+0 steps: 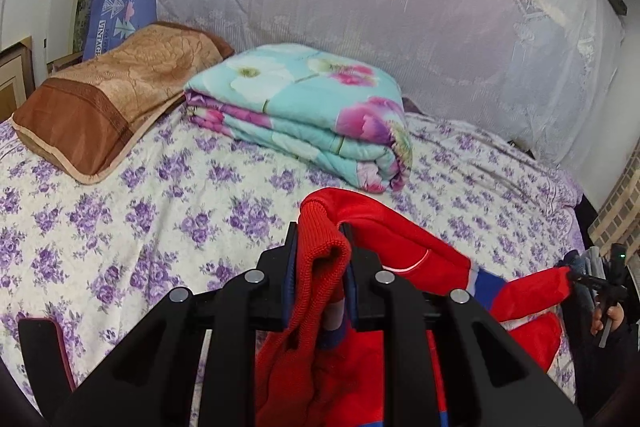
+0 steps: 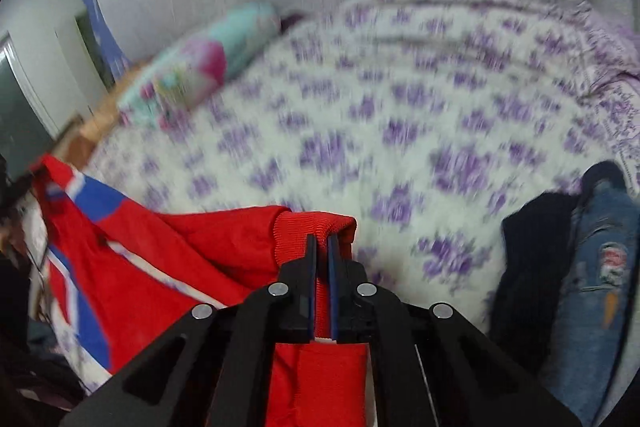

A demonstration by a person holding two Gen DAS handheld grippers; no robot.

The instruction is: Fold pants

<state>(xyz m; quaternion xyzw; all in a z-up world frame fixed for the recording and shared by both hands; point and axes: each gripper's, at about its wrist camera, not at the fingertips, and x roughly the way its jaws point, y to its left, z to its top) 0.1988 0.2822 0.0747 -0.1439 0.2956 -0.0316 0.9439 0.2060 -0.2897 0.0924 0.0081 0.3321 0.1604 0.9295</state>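
Both pairs of black fingers are clamped on ribbed red cuffs: the left gripper (image 1: 320, 239) bites a bunched cuff, the right gripper (image 2: 322, 247) pinches a flatter one, jaws nearly together. From large to small: the bed's white sheet with purple flowers (image 1: 140, 195) fills the view, a folded turquoise floral quilt (image 1: 304, 107) lies at twelve o'clock, a brown pillow (image 1: 116, 95) at ten. The red track pants with blue and white stripes (image 1: 516, 291) hang between the grippers above the sheet. Likely light, soft and limp, they would sag, so cuffs and waistband seem the best holds.
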